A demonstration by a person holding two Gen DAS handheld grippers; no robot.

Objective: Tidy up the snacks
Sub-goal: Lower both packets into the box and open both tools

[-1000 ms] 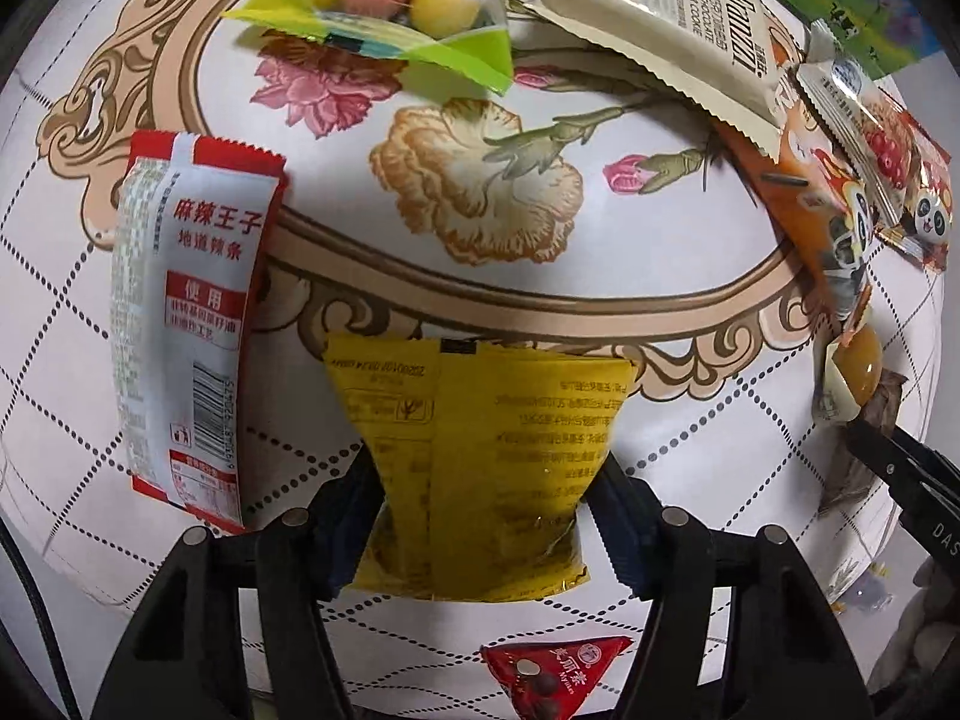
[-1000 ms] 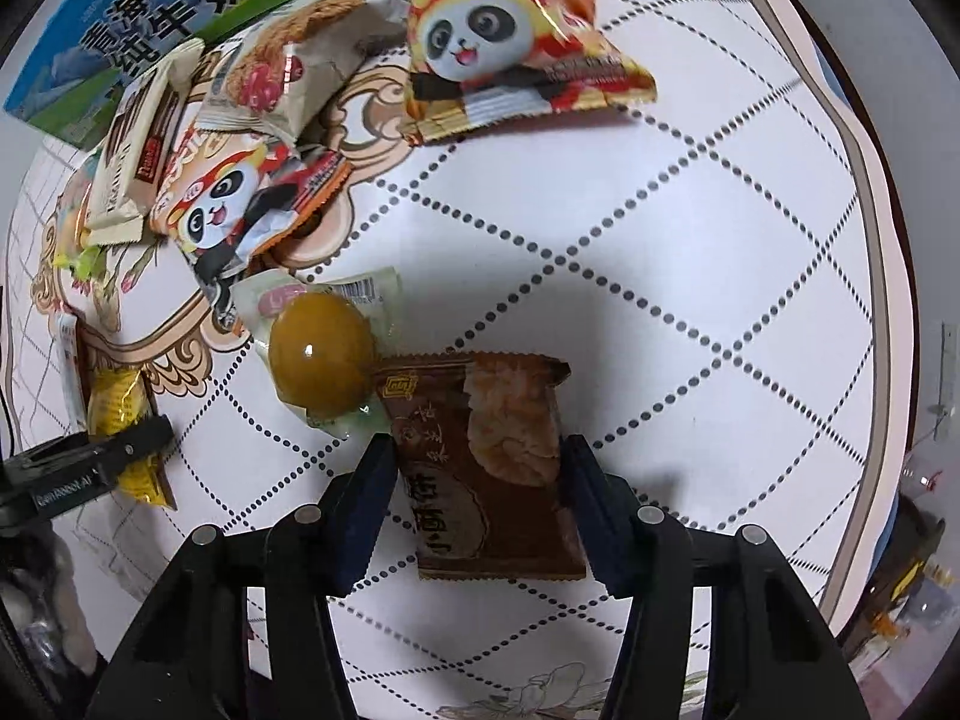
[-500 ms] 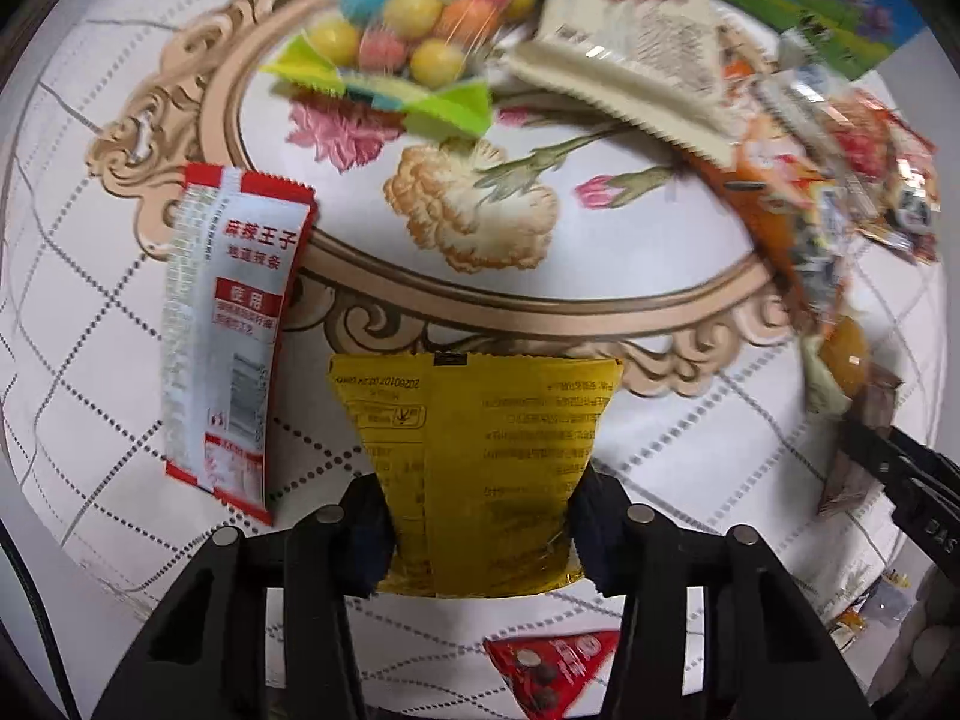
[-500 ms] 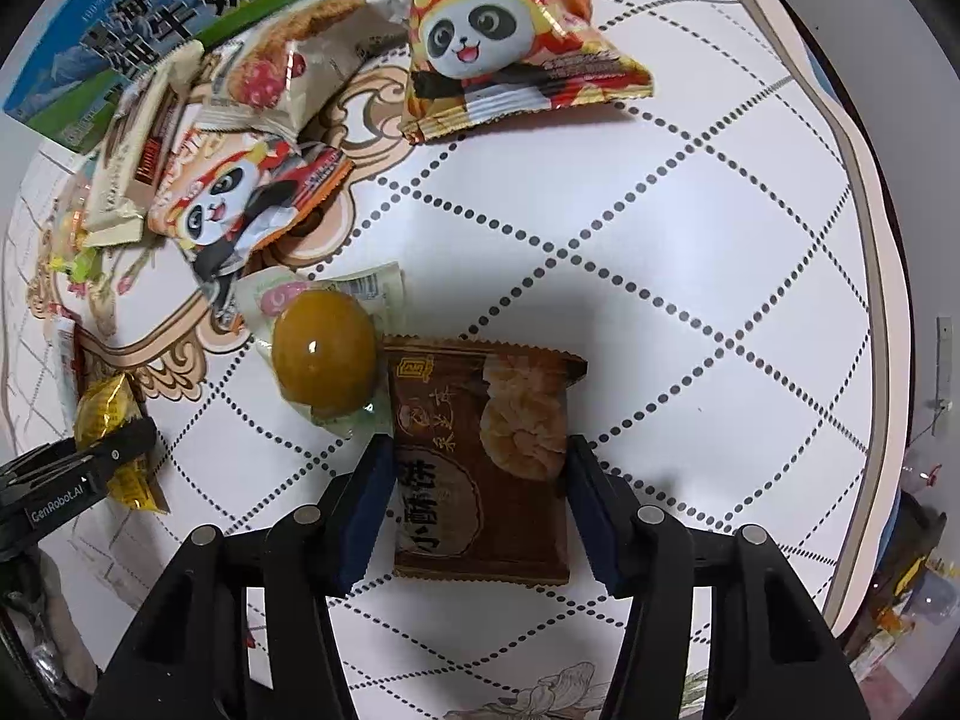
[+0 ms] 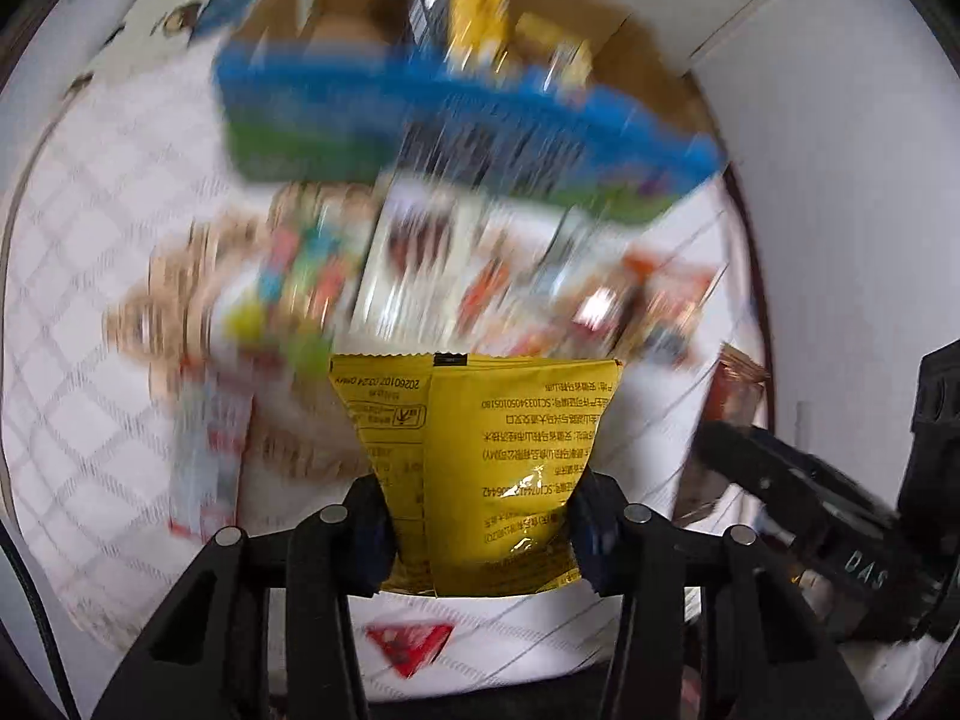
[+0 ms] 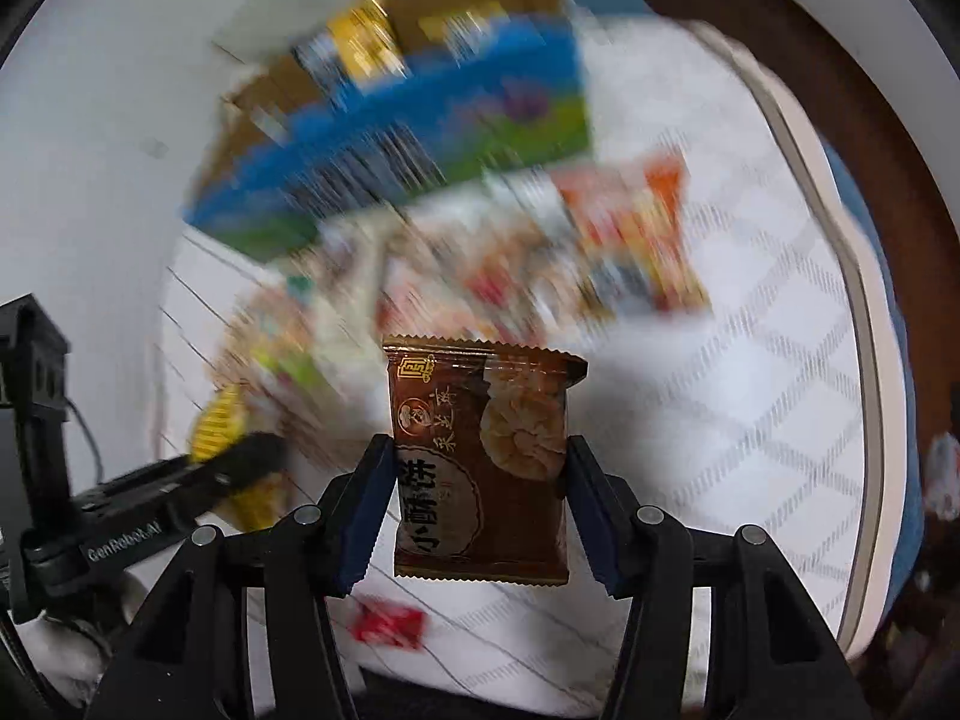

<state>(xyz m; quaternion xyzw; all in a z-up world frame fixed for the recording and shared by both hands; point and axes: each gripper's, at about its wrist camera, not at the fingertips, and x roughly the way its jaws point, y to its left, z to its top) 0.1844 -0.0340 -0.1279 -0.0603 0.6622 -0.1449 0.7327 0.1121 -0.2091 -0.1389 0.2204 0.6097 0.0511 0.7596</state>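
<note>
My left gripper [image 5: 480, 531] is shut on a yellow snack packet [image 5: 480, 462] and holds it in the air above the table. My right gripper [image 6: 477, 507] is shut on a brown pastry packet [image 6: 480, 468], also lifted off the table. Behind both, blurred by motion, stands an open blue and green cardboard box [image 5: 420, 120] with several snacks inside; it also shows in the right wrist view [image 6: 420, 126]. Loose snack packets [image 5: 420, 276] lie blurred on the table in front of the box.
The table has a white quilted cloth [image 6: 750, 420]. A small red packet [image 5: 408, 648] lies near its front edge, also in the right wrist view [image 6: 387, 624]. An orange panda bag [image 6: 636, 240] lies right of the pile. A white wall is behind the box.
Both grippers have lifted their packets off the table and tilted up toward the box at the back. The views are now motion-blurred. The grips have not changed.
</note>
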